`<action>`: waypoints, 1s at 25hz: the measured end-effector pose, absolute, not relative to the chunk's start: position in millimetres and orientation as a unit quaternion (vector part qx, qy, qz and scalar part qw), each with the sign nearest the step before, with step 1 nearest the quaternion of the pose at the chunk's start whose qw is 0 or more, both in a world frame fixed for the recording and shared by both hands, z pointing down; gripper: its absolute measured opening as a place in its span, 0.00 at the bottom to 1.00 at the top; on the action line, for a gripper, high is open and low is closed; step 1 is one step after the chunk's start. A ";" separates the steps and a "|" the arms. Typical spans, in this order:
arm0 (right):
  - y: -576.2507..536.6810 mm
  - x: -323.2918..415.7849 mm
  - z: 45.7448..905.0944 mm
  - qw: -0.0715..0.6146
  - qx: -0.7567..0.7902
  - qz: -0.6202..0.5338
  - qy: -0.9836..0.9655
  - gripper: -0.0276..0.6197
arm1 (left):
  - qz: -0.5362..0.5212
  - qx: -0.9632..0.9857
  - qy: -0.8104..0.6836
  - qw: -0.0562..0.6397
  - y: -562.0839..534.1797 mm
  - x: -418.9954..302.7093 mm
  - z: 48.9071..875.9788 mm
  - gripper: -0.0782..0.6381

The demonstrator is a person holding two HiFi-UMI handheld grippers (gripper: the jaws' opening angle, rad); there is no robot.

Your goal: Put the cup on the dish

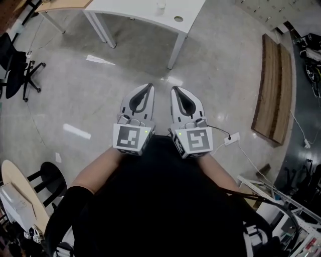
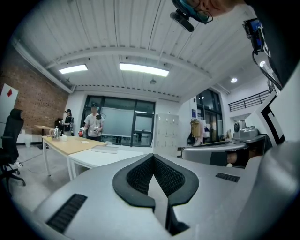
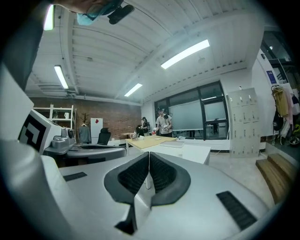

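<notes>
The person's black-clad torso (image 1: pixel 165 201) fills the bottom of the head view. Far ahead across the floor stands a white table (image 1: pixel 135 11). The left gripper (image 1: pixel 148 87) and right gripper (image 1: pixel 176 90) sit side by side, pointing level at it, both with jaws pressed together on nothing. What looks like the cup (image 1: pixel 160 6) stands on that table, dead ahead and well apart, neither gripper clearly nearer. A round disc (image 1: pixel 178 19) lies beside it; whether this is the dish I cannot tell.

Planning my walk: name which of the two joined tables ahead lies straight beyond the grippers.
The white table, in line with the left gripper and right gripper and bearing a small cup. The wooden table sits off to its left.
</notes>
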State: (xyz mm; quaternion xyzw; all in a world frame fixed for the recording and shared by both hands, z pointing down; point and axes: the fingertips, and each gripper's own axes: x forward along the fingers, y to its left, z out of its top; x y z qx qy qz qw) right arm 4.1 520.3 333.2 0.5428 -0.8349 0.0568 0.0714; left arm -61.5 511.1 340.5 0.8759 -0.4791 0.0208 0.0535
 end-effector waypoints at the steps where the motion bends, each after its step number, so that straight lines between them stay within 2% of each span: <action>1: 513.6 -4.3 333.6 0.074 0.539 0.053 -0.838 0.06 | 0.019 0.875 -0.480 0.054 504.7 -68.2 340.8 0.11; 11: 475.1 -44.2 335.9 0.091 0.529 0.040 -0.843 0.06 | 0.010 0.877 -0.477 0.056 465.3 -101.4 342.6 0.11; 25: 450.3 -31.2 339.3 0.087 0.521 0.054 -0.847 0.06 | 0.023 0.873 -0.481 0.072 444.0 -92.3 351.2 0.11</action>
